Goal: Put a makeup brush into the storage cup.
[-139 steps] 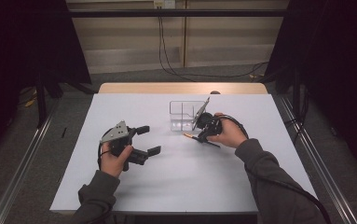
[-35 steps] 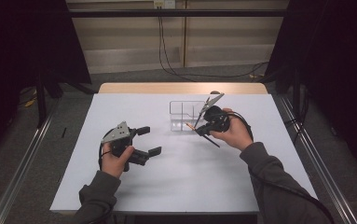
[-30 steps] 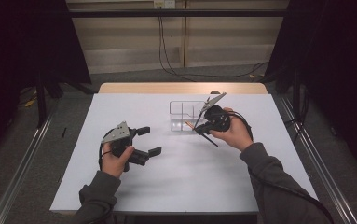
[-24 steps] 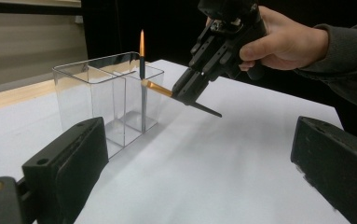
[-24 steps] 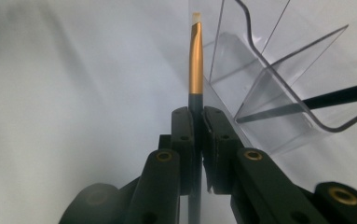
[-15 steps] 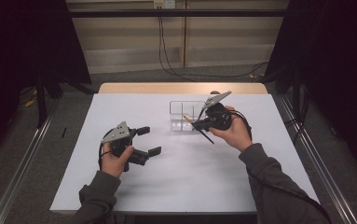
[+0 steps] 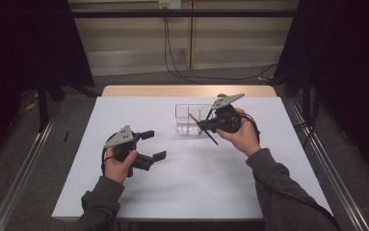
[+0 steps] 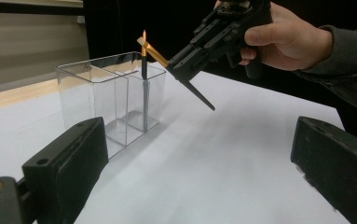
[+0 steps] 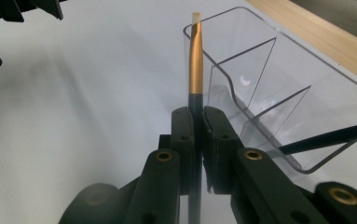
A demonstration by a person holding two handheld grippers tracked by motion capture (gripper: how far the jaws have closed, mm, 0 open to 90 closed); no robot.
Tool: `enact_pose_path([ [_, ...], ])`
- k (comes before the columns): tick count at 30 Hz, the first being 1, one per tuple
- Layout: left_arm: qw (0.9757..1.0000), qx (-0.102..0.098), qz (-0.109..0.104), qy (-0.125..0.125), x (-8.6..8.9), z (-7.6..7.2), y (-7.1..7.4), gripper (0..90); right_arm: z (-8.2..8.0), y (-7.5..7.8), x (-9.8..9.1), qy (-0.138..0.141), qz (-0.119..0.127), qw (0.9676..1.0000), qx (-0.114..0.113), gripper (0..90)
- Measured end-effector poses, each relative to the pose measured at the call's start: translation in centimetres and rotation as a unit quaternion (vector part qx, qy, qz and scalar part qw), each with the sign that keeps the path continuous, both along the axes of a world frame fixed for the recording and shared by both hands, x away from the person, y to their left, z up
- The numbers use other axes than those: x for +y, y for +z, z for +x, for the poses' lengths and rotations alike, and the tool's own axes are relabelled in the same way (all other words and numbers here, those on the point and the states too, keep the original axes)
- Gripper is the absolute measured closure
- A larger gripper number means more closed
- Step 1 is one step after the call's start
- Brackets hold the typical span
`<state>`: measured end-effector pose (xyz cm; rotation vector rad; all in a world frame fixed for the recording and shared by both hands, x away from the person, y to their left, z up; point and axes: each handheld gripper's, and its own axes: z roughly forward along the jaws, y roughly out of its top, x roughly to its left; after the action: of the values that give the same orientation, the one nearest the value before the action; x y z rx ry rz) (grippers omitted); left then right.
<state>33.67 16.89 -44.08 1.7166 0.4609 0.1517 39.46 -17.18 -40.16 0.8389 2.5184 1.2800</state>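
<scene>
On the table (image 7: 191, 183), the holder (image 7: 187, 120) stands toward 12 o'clock of centre. A brush (image 8: 144, 70) stands in its right compartment. The right gripper (image 7: 206, 126) is just at the holder's 4 o'clock, its brush (image 9: 195, 60) slanting over the rim. The left gripper (image 7: 154, 145) sits well apart at 8 o'clock.

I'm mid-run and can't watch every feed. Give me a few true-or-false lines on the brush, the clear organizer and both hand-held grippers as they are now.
1. The right hand-held gripper is clamped on a brush with a gold ferrule. True.
2. The clear organizer is lying on its side. False: it stands upright on the white table.
3. A second brush already stands in the organizer. True.
4. The left hand-held gripper is shut on a brush. False: its jaws stand open with nothing between them.
5. The held brush is fully inside a compartment. False: it is held up at the organizer's rim, tilted, not yet in.
</scene>
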Motion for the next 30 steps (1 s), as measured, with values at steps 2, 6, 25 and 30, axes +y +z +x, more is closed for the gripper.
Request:
enact_pose_path([
  [2, 1.0000, 0.000, 0.000, -0.001, 0.0, 0.0, 0.0, 3.7, 0.0, 0.1, 0.0, -0.003, 0.002, 1.0000, -0.005, 83.8],
  [6, 1.0000, 0.000, 0.001, 0.001, 0.0, 0.0, 0.0, 3.7, -0.1, 0.3, -0.1, -0.005, 0.019, 0.9997, -0.011, 83.7],
  [25, 1.0000, -0.004, 0.003, -0.001, 0.1, 0.0, 0.1, 3.7, -0.5, 1.1, -0.8, -0.036, 0.081, 0.9943, -0.059, 83.7],
  [30, 1.0000, -0.003, 0.002, -0.001, 0.1, 0.0, 0.1, 3.7, -0.5, 1.3, -1.0, -0.042, 0.093, 0.9923, -0.070, 83.7],
])
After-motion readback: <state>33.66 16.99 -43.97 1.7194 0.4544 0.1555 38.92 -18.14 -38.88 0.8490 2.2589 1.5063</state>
